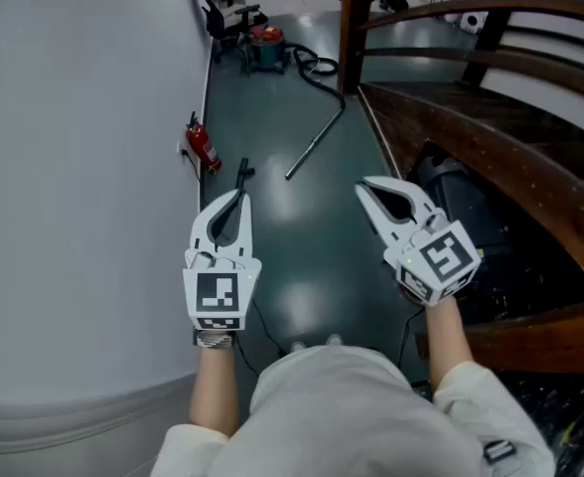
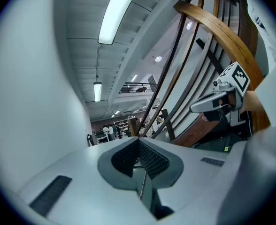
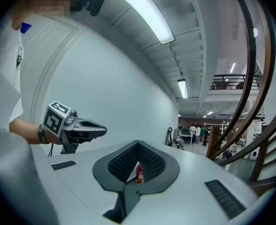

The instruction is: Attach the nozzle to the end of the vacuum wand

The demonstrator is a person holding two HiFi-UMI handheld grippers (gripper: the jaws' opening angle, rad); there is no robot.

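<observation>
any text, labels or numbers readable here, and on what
No readable text.
Marker cube on left tongs: black-and-white square pattern only, no letters.
Marker cube on right tongs: same.
Fire extinguisher: label too small to read.
Green sticker, left gripper view: too small to read.

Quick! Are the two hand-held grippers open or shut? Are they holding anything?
Left hand-held gripper: closed, holding nothing.
Right hand-held gripper: closed, holding nothing.

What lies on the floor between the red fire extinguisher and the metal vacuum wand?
In the head view, a small black part lies between the fire extinguisher and the vacuum wand. The rest of that stretch is bare green floor.
</observation>
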